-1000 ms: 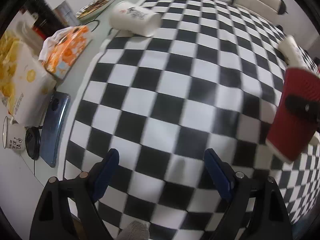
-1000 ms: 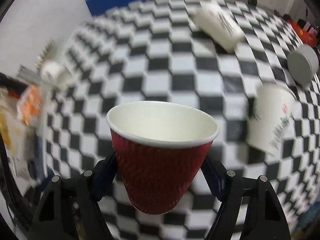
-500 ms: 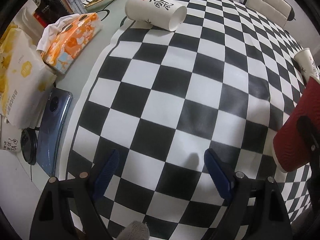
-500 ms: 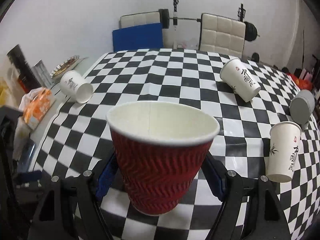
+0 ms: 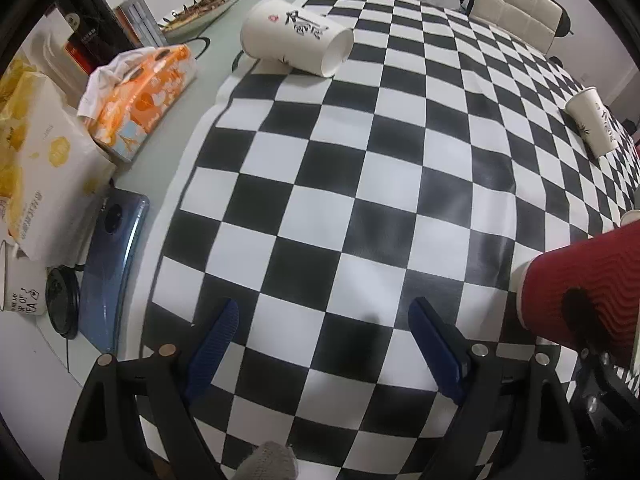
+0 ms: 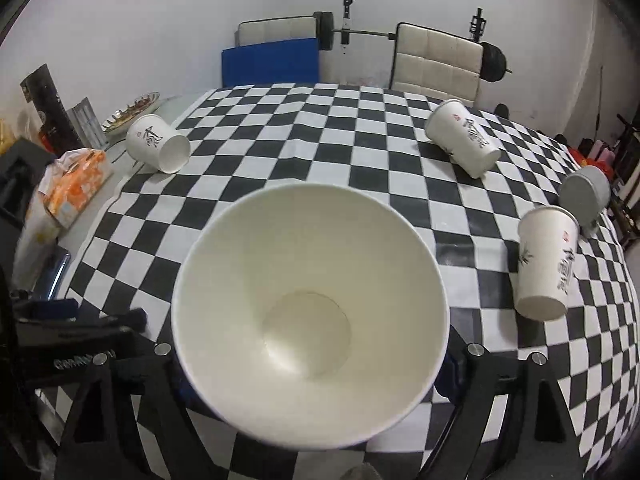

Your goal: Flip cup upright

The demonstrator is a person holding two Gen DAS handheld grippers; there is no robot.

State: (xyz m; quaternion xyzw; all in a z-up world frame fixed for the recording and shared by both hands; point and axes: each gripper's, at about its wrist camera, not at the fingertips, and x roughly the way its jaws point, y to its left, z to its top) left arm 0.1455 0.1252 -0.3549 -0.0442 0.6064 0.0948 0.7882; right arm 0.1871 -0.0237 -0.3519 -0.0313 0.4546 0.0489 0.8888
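My right gripper (image 6: 312,376) is shut on a red ribbed paper cup (image 6: 310,300). The cup's white mouth faces the right wrist camera and hides the fingertips. In the left wrist view the same red cup (image 5: 588,296) lies tilted sideways at the right edge, rim toward the left. My left gripper (image 5: 324,344) is open and empty, low over the checkered cloth (image 5: 360,184). White paper cups lie on their sides at the far left (image 6: 158,149) and far right (image 6: 464,145). Another white cup (image 6: 546,262) stands at the right.
A grey cylinder (image 6: 585,194) lies at the right edge. An orange tissue pack (image 5: 140,100), a yellow-white box (image 5: 40,176), a blue phone (image 5: 114,272) and a mug (image 5: 20,288) sit along the table's left side. A plate (image 5: 200,10) is at the back left.
The red cup has tipped in my right gripper, its mouth now turned toward the right wrist camera. The left gripper has shifted slightly; the sideways white cup looks nearer.
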